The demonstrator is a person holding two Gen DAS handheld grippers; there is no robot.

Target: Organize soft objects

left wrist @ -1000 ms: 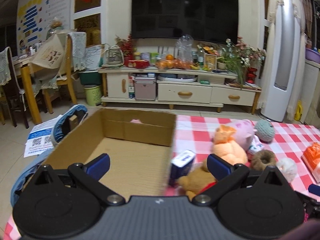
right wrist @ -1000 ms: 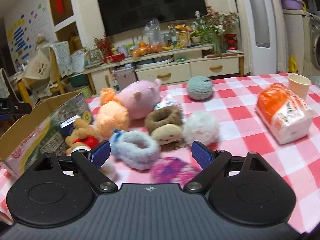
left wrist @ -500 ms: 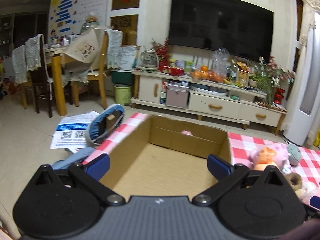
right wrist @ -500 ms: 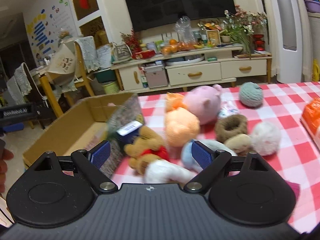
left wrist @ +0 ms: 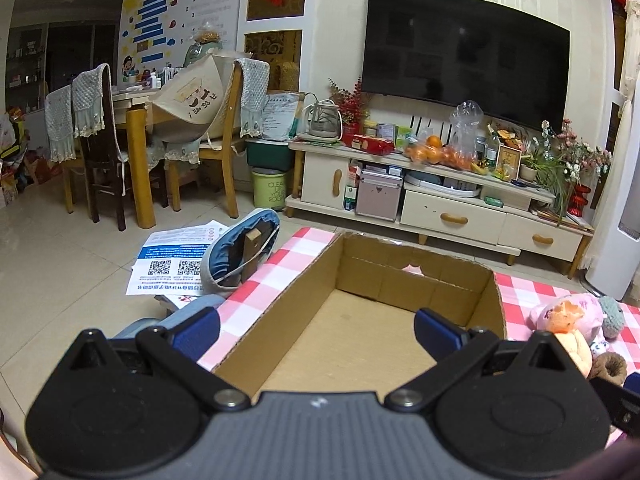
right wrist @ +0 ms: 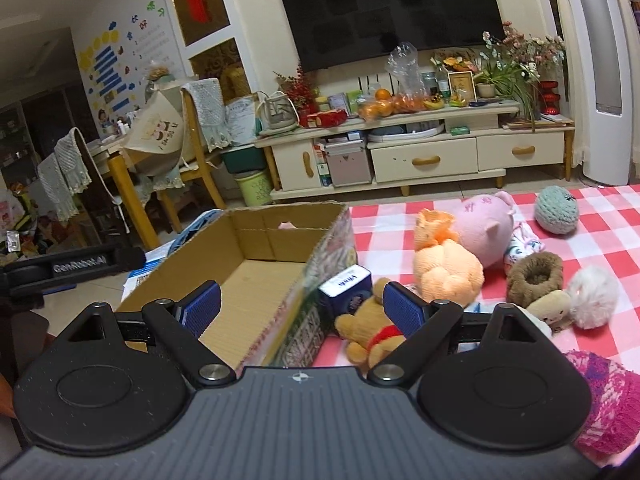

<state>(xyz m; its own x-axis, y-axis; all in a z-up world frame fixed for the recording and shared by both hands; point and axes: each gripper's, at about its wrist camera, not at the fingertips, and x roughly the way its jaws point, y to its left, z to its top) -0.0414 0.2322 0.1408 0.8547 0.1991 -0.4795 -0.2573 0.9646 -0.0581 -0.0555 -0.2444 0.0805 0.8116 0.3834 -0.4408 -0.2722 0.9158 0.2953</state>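
Both the left tongs [left wrist: 316, 326] and right tongs [right wrist: 302, 304] hover spread wide over an empty cardboard box [right wrist: 260, 276]; plush toys [right wrist: 448, 272] lie beside it on the table [right wrist: 600, 248].

Open cardboard box [right wrist: 256, 264]: lies left of centre in the right wrist view, top open, plain brown interior, nothing visible on its floor; outer right wall printed.

Soft objects sit in a loose group right of the box, centre to right of frame:
- Brown bear in red top [right wrist: 370, 334], lying just beside the box's right wall.
- Orange plush [right wrist: 444, 264], upright, behind the bear.
- Pink pig [right wrist: 484, 224], touching the orange plush.
- Teal knitted ball [right wrist: 557, 209], apart, upper right.
- Brown fuzzy ring [right wrist: 536, 278], opening upward.
- White pompom [right wrist: 592, 296], just beside the ring.
- Pink-purple knit [right wrist: 608, 400], lower right corner, partly hidden.
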